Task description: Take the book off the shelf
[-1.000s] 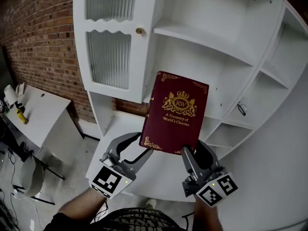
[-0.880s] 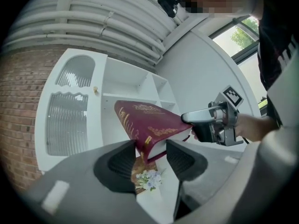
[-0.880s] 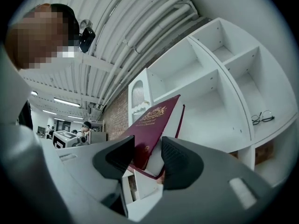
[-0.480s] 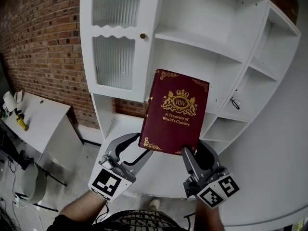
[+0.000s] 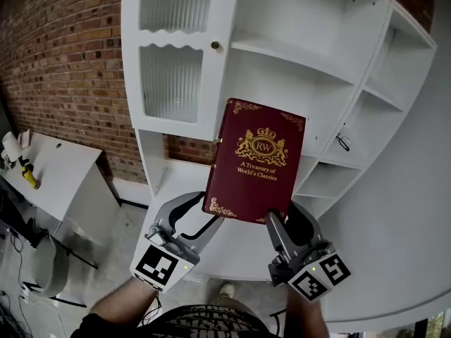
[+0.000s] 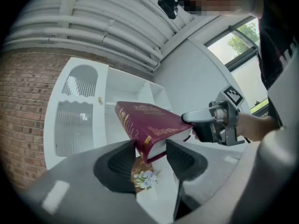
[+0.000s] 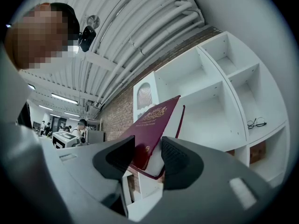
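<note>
While you are holding the thick maroon hardcover book (image 5: 257,160) with its gold crest and lettering clear of the tall white wooden shelf unit (image 5: 303,55), the taking-off is looking done; only carrying it away or setting it down is likely remaining. Your left gripper (image 5: 206,215) is clamping the book's lower left corner, and your right gripper (image 5: 285,218) is pinching its lower right edge. The book is hanging upright in front of the shelves, closed, cover facing you.

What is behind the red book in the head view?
Behind the book stands a white shelf unit with open compartments; glasses lie on one shelf to the right. The book covers the middle compartment's lower part, so anything there is hidden.
</note>
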### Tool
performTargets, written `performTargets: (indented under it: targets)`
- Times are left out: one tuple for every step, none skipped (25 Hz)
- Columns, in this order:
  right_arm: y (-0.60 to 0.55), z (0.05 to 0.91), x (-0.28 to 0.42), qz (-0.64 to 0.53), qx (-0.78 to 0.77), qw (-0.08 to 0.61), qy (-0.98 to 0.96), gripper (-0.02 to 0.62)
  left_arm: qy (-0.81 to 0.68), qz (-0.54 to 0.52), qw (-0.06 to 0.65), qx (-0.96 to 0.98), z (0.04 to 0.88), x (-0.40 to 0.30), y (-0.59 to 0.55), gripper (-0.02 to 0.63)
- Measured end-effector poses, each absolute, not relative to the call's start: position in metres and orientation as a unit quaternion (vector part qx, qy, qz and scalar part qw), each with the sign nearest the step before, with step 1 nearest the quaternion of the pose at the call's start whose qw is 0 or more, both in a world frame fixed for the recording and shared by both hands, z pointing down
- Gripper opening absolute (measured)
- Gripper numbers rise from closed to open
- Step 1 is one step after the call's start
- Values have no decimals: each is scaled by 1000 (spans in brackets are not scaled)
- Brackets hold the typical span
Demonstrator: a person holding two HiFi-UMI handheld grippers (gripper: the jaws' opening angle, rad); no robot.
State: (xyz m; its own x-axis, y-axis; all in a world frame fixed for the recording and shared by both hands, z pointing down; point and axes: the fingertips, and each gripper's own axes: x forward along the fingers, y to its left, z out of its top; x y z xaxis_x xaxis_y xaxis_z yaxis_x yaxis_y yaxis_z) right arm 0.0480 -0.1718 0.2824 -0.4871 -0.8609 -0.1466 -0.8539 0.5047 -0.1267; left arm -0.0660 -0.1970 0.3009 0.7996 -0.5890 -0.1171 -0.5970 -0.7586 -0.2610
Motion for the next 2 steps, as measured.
performTargets:
  targets:
    - [-172,283,48,-20,-499,95,861,192,316,13,141,-938,302,-66,-198,209]
    - [-173,284,48,-22,-501,94,860,192,315,11,138,-939,304,-66,-199,209]
